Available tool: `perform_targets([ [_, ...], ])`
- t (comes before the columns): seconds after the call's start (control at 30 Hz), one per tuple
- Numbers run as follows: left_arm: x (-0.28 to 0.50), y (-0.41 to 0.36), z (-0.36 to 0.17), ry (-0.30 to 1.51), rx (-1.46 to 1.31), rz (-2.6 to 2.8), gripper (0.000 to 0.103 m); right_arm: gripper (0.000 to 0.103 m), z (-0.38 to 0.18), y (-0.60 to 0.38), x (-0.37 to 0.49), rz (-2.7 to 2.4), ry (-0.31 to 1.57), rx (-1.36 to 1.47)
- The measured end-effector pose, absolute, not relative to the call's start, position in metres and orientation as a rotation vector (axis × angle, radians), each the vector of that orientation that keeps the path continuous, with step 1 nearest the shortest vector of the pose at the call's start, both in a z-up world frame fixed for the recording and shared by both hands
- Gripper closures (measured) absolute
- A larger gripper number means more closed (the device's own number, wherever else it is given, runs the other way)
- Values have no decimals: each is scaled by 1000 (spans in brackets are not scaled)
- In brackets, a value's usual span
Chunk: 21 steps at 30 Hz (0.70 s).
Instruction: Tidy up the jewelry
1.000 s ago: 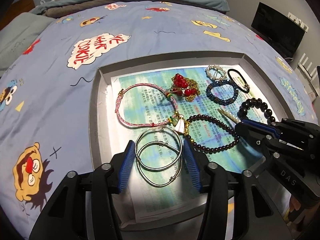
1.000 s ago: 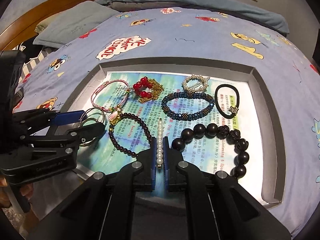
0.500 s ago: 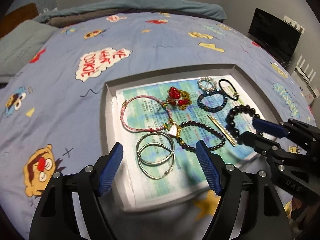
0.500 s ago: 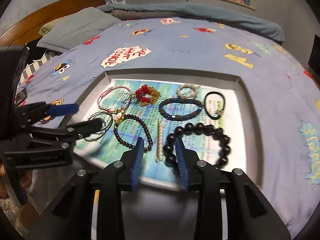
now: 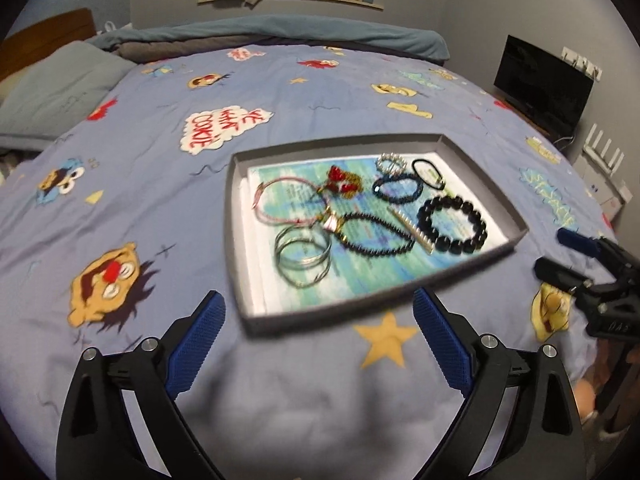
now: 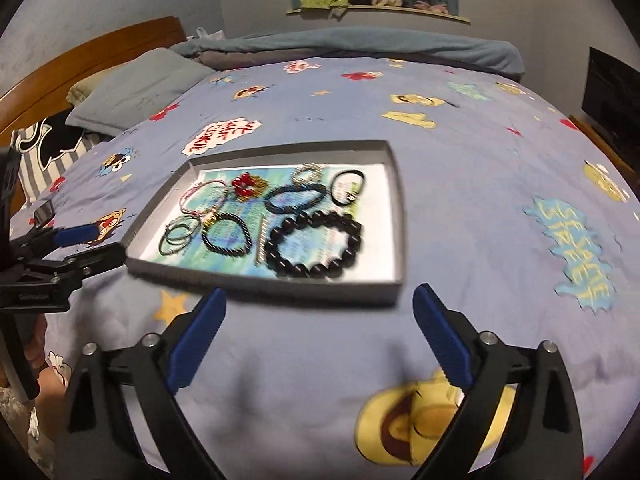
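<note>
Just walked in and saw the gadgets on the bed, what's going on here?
A person is sorting jewelry in a grey tray on the bedspread. Both the left gripper and right gripper hover short of the tray, jaws opening, nothing between them. Bracelets, silver hoops and the pearl bar lie in the tray.

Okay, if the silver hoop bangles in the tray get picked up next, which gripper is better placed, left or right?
Probably the left gripper: the silver bangles lie at its side of the tray, while the right gripper faces the big black beads. Both jaws are opening, empty.
</note>
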<state>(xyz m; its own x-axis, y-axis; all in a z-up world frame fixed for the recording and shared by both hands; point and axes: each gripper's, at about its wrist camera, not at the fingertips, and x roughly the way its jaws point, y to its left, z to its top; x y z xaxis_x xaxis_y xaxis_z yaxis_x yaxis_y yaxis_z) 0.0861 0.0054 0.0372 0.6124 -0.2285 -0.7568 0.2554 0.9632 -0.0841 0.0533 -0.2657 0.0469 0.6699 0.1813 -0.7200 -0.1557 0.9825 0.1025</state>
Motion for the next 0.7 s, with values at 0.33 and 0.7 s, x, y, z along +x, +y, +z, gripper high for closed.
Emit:
perform_targets([
  [0.33, 43, 8, 29, 860, 38, -228, 8, 5, 36, -270, 25, 181, 812, 45],
  [0.7, 33, 4, 3, 880, 91, -161, 8, 5, 21, -249, 19, 169, 805, -13],
])
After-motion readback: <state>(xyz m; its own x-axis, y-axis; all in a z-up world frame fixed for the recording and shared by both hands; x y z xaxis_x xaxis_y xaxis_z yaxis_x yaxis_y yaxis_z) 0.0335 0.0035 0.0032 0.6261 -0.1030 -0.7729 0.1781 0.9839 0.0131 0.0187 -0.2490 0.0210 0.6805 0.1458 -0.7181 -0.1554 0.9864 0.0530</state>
